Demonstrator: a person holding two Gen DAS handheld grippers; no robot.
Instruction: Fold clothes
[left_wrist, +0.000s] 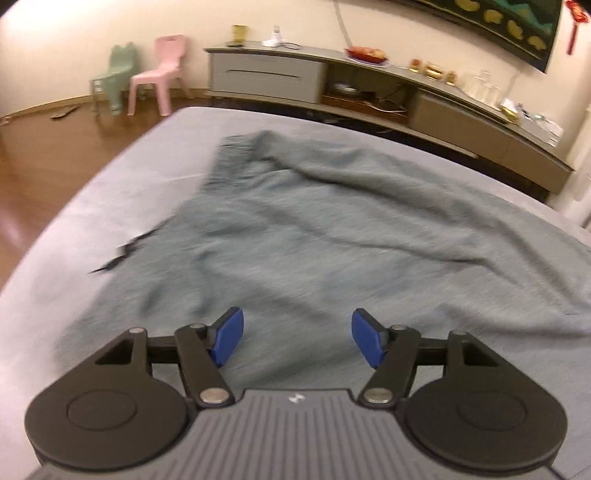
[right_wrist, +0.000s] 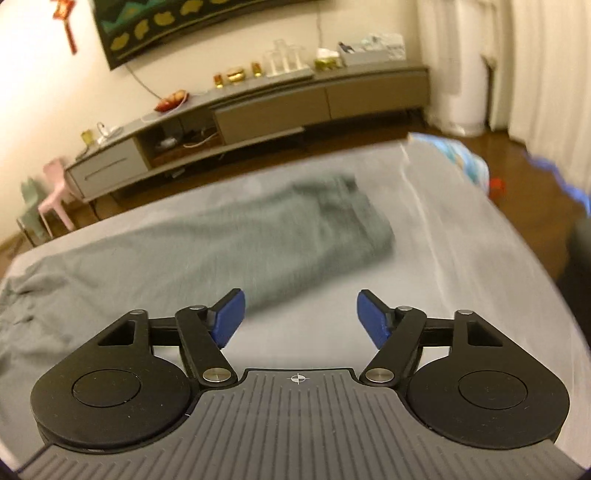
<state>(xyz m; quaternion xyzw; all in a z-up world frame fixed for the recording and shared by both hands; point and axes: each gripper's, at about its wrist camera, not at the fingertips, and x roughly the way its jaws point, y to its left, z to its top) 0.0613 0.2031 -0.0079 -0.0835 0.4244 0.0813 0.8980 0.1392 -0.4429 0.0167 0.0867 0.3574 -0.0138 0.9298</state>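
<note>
— Claw, left (left_wrist: 297, 341): blue pads spread, nothing between them, hovering tilted down over the near part of the garment.

— And item one, the garment itself?

— Grey-green garment (left_wrist: 295, 229): one piece, loosely laid and wrinkled, on the grey bed (left_wrist: 122, 177). From the left view it fills the ground straight ahead of the claw and runs away toward a ribbed hem at the far left; a small dark cord pokes out at its left edge. Not yet squared up, I'd judge.

— Claw, right?

— Claw, right (right_wrist: 299, 319): pads likewise spread and holding nothing. It hangs over bare sheet; the garment (right_wrist: 207, 240) lies ahead and to its left, its long axis running from lower left up toward a folded-looking end at centre.

— Which is nearer the cloth?

— Left one, plainly: cloth sits right under its pads, while the right one stands off the cloth's edge. Both views are blurred, so fine edges are uncertain.

— Surroundings?

— Low grey sideboard (left_wrist: 332, 77) along the far wall, pink chair (left_wrist: 159, 74) and a green one beside it, wood floor (left_wrist: 55, 155).
</note>
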